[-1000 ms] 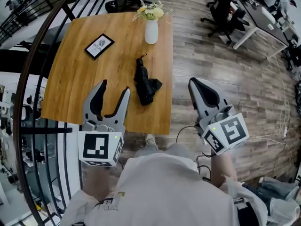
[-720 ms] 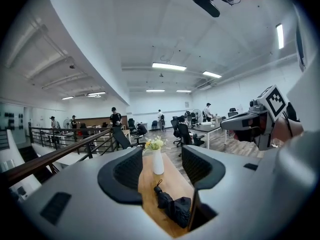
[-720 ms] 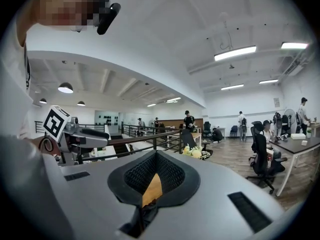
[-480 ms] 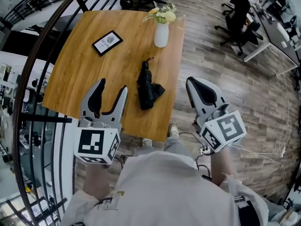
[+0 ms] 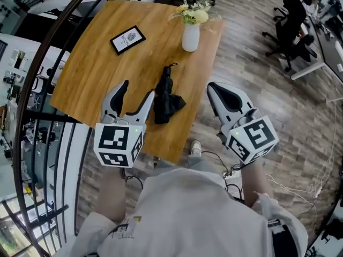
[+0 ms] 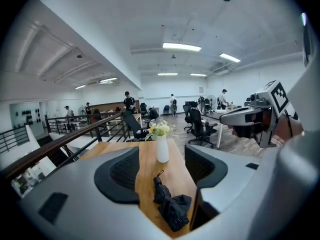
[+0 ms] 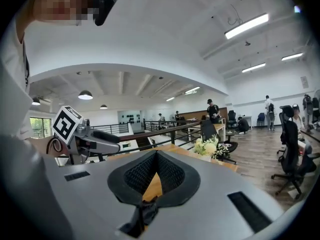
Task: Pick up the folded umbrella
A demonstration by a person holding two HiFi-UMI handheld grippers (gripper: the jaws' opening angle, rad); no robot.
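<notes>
Folded umbrella (image 5: 164, 97), one; vase (image 5: 191, 36), one

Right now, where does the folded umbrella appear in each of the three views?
Head view: centre, folded umbrella lying near the wooden table's front edge.
Left gripper view: umbrella lower centre, on the tabletop.
Right gripper view: umbrella bottom centre, only a dark part shows.
Shared landmark: the white vase of flowers, beyond the umbrella everywhere.

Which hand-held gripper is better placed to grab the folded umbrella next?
Probably left. The left hand-held gripper hangs over the table, jaws opening with nothing between them, and the folded umbrella lies just ahead. The right hand-held gripper is shut and, in the head view, appears beyond the table edge.
</notes>
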